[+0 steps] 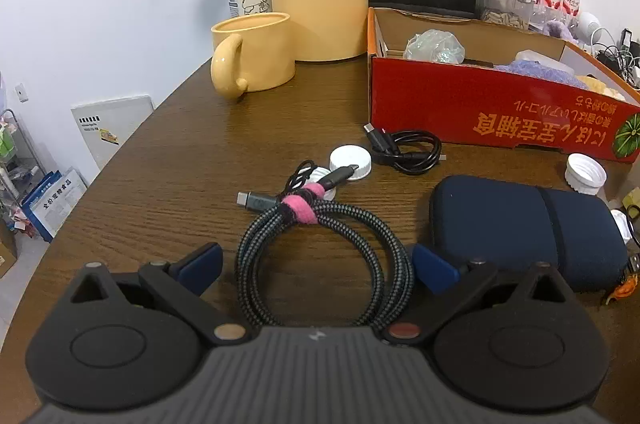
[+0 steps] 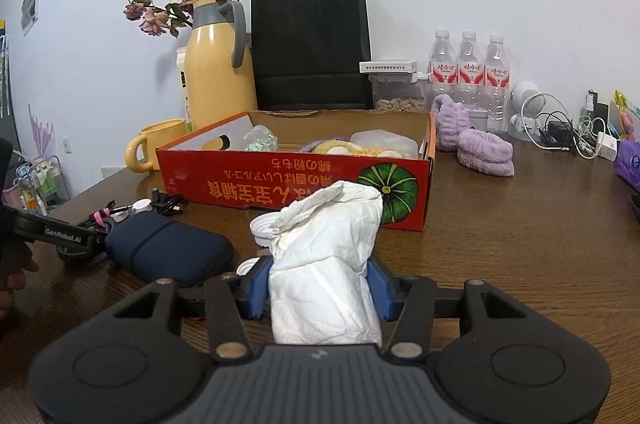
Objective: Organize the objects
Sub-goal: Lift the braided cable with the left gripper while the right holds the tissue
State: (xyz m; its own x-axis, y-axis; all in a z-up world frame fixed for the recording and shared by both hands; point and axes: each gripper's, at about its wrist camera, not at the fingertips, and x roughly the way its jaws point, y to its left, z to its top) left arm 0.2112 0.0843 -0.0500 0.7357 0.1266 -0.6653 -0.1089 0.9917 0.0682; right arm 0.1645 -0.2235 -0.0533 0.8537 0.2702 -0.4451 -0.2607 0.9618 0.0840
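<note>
Wooden table (image 1: 160, 184) — right gripper (image 2: 318, 282) clamps white packet (image 2: 324, 264).

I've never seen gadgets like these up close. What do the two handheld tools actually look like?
Both look alike. The left tool and the right tool each have a ribbed dark grey body with a small pale logo, two round black discs at the sides, and black linkage bars with metal pivot pins. The fingers end in blue pads. Seen from the right camera, the left tool's side reads "GenRobot.AI" in white.
</note>
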